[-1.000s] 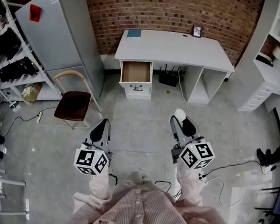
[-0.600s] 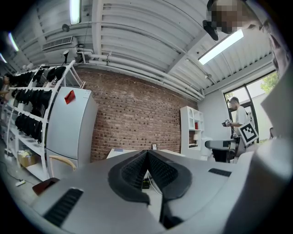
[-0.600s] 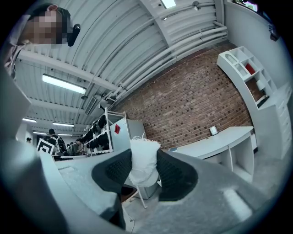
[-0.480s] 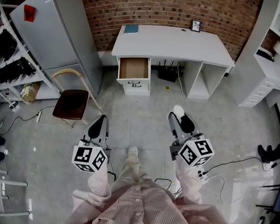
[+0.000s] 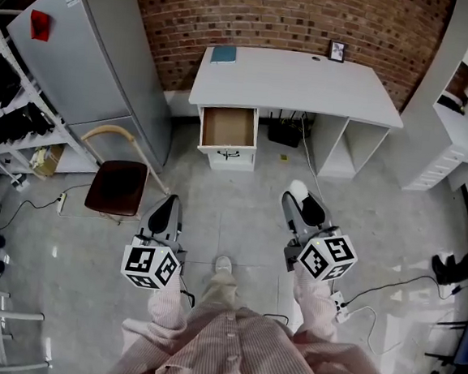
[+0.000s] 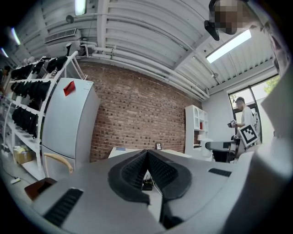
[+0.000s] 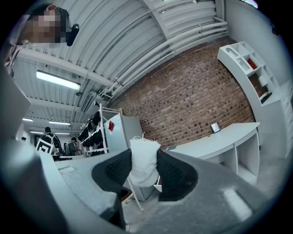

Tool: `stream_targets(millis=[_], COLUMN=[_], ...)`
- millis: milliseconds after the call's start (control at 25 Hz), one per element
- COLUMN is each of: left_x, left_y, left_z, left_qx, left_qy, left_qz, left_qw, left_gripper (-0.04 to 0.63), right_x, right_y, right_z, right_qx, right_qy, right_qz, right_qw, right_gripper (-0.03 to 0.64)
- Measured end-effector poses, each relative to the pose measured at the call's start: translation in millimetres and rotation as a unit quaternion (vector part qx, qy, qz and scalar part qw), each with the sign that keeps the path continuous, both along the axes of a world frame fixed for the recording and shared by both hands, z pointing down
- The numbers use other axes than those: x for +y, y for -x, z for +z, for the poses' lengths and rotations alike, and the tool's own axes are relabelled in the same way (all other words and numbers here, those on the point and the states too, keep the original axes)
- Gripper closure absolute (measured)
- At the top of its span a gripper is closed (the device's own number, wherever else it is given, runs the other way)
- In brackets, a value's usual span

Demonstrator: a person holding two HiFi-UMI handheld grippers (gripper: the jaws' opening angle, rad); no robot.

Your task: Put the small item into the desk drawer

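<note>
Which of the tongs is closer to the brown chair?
Left. The left tongs, shut and empty, are just right of the chair. The right tongs, gripping a white item, are farther right, beyond the left ones.

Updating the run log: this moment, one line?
right gripper: shut on small white cloth item | left gripper: shut, empty | white desk drawer: open

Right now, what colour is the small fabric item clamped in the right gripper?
White; the small fabric item shows best in the right gripper view.
</note>
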State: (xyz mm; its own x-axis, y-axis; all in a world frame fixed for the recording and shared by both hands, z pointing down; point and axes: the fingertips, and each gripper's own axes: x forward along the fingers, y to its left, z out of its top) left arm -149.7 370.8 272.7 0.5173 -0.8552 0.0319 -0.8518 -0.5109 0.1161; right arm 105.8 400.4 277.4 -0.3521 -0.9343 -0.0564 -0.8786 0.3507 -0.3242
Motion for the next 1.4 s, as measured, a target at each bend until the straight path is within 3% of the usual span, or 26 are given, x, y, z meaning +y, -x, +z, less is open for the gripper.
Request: stream_targets(millis=[560,800,1400], left_x=[-188.7,-232.8,-297.7], left_y=[9.7,10.1,10.7], left_z=[-0.6,5.5,38.6], left_qx=[0.018,0.014,0.018], left_qy=[0.019,0.027,0.047], left_qz=[0.039,0.056,0.047], left_qw=[0.9989,0.9980,0.9976], left_gripper=[0.597,0.597,0.597], right_x=[-163.4,-205.3,-281.3], right_y=[26.2,32.0,31.4], right_z=[5.7,9.4,41.2], right_qx=[0.003,0.004,0.000], right_qy=[0.031,0.036,0.054], right_qz=[0.022,0.029,0.013], right_qw=[0.999,0.999,0.998], right_gripper=[0.448,0.448,0.448])
